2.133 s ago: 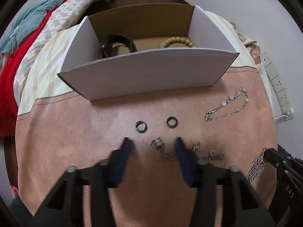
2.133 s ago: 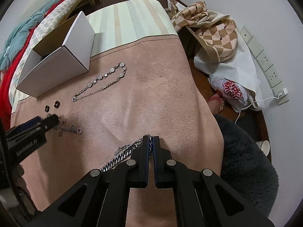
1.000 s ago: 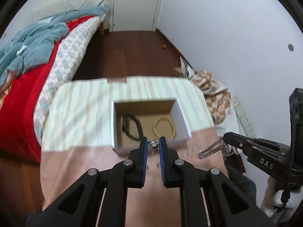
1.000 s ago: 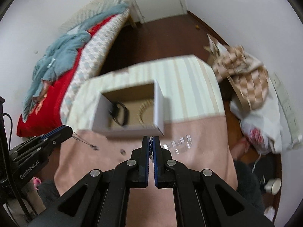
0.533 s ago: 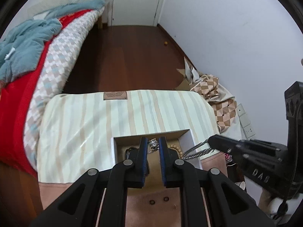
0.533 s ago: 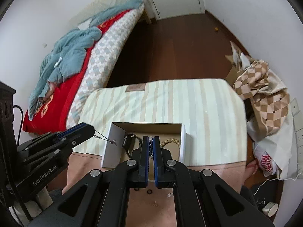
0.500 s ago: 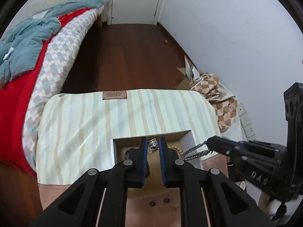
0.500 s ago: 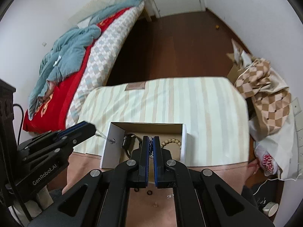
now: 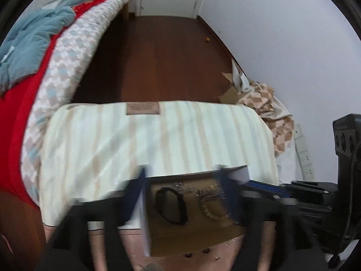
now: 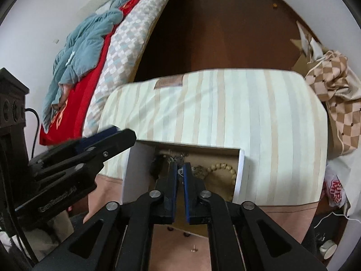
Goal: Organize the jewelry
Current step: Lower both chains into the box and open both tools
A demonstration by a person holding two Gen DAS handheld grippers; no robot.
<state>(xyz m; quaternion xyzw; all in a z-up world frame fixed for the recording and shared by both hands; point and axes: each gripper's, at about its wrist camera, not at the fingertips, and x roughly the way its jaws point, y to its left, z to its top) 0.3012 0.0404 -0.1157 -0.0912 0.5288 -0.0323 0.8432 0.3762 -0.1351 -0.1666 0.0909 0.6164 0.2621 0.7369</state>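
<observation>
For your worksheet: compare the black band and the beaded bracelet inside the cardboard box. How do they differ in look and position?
The black band is dark and smooth; the beaded bracelet is pale tan, made of separate round beads. The band lies in the left part of the box, the bracelet in the right part. Both are closed loops lying flat on the box floor.

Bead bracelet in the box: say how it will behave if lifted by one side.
The bead bracelet will probably sag into a limp loop, since it is a ring of separate round beads. Tan and wood-like, it is likely light. Pushed, it may roll slightly on the box floor.
</observation>
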